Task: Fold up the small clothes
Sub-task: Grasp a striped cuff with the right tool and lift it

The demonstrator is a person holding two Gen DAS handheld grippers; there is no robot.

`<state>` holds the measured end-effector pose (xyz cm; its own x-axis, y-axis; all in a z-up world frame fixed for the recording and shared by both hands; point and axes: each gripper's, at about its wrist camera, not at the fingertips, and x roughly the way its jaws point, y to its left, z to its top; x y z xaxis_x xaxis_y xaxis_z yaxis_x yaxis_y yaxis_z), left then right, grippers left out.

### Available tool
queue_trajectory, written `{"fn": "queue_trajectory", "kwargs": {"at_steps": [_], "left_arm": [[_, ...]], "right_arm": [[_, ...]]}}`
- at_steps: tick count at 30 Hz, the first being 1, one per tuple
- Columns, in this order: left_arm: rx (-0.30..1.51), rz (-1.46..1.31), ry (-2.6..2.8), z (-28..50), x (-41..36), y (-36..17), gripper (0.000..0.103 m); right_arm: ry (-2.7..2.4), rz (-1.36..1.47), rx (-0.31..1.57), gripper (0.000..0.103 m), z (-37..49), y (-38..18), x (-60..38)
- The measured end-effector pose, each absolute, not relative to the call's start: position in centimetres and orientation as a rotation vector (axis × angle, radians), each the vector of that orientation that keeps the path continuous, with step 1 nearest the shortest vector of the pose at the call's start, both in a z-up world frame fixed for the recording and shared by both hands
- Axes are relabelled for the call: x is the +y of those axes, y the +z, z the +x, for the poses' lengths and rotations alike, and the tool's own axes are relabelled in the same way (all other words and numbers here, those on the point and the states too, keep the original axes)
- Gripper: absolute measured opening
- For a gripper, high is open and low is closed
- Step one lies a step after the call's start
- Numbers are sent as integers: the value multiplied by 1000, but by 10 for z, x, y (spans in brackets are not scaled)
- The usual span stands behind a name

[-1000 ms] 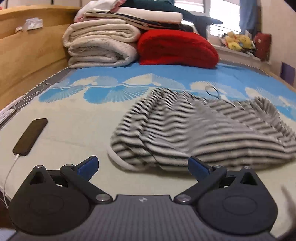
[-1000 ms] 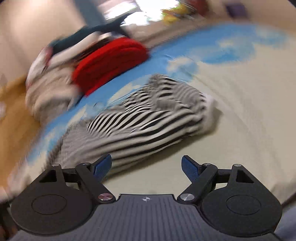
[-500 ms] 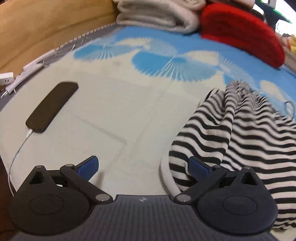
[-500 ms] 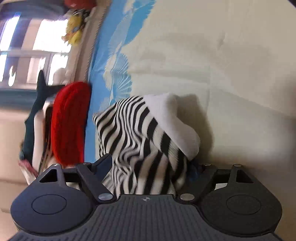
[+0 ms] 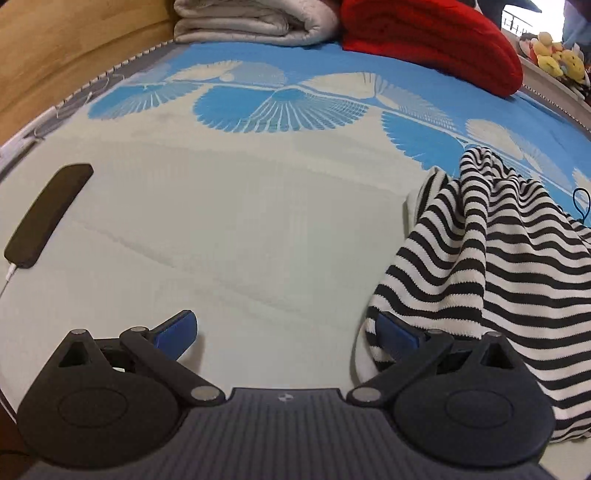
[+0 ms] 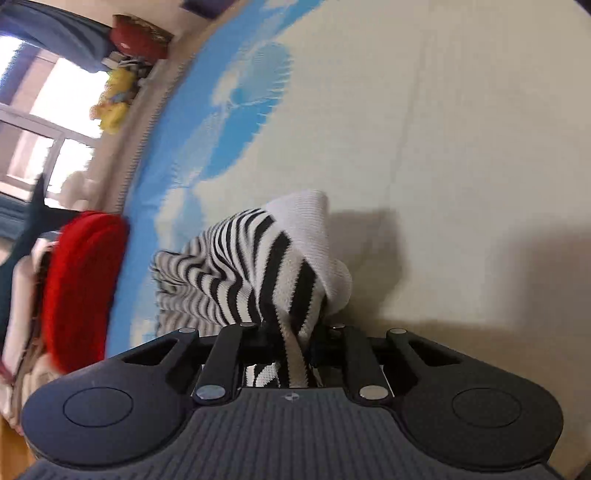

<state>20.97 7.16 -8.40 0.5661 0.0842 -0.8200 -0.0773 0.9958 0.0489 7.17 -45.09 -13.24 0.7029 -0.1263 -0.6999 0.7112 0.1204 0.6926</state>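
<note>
A black-and-white striped knit garment (image 5: 491, 258) lies crumpled on the bed sheet (image 5: 240, 229), at the right of the left wrist view. My left gripper (image 5: 284, 330) hangs open low over the sheet. Its right fingertip (image 5: 393, 332) sits at the garment's near-left hem, and nothing is between the fingers. In the right wrist view my right gripper (image 6: 291, 334) is rolled sideways, its jaws closing. A bunched fold of the striped garment (image 6: 255, 258), beside its white hem band (image 6: 314, 229), is pinched between them and lifted off the sheet.
A dark phone (image 5: 48, 214) on a white cable lies at the sheet's left edge. Folded pale blankets (image 5: 255, 22) and a red one (image 5: 432, 40) are stacked at the far end. A wooden headboard (image 5: 74, 55) stands left and plush toys (image 5: 554, 55) far right.
The right gripper rolled sideways, came down onto the garment's hem and closed on it. The left gripper moved lower and nearer, so the garment's left hem now reaches its right finger.
</note>
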Motion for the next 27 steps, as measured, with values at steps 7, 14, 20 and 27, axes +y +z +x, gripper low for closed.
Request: {"fn": "queue_trajectory", "kwargs": {"at_steps": [7, 14, 20, 27], "left_arm": [[959, -71, 120, 216, 87, -77, 103], [940, -195, 209, 220, 131, -68, 103], [934, -205, 183, 217, 138, -65, 103], [838, -240, 72, 210, 129, -53, 103]], "right_arm": [[-451, 602, 449, 15, 140, -9, -343], [58, -185, 453, 15, 198, 5, -92], [241, -570, 620, 15, 176, -92, 17], [238, -475, 553, 16, 178, -64, 11]]}}
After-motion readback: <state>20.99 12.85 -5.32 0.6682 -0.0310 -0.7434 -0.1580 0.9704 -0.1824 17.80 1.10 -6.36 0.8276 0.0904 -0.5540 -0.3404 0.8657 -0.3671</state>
